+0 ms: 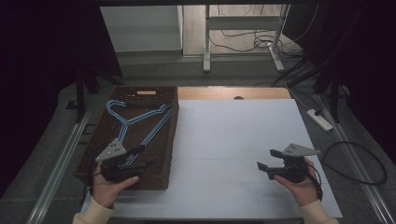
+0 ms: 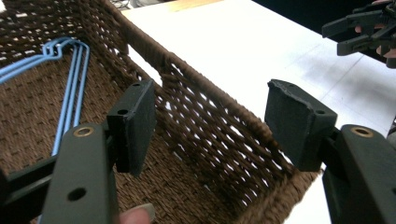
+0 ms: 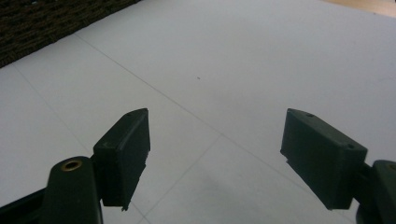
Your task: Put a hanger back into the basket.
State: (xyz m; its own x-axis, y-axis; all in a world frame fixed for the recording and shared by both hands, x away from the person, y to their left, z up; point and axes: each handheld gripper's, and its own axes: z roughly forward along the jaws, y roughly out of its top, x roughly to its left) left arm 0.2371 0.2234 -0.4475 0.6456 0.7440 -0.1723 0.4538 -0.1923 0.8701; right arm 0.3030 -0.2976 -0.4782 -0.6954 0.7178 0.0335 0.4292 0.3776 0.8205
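A brown woven basket (image 1: 172,140) stands at the left of the white table top (image 1: 233,140). Blue wire hangers (image 1: 135,119) lie in it, several stacked together, and they show again as blue hangers (image 2: 70,79) on the basket floor. My left gripper (image 1: 142,156) hovers over the basket's near right corner, open. In the left gripper view my left gripper (image 2: 212,123) has the basket wall (image 2: 187,84) between its pads, which stand apart from it. My right gripper (image 1: 267,159) is open above the bare table at the right; in its own view my right gripper (image 3: 217,149) holds nothing.
Beyond the white top runs a wooden table edge (image 1: 233,93). A white power strip (image 1: 319,119) and a looped black cable (image 1: 359,161) lie on the floor at the right. Metal desk legs (image 1: 206,42) stand farther back. The other gripper (image 2: 359,28) shows top right.
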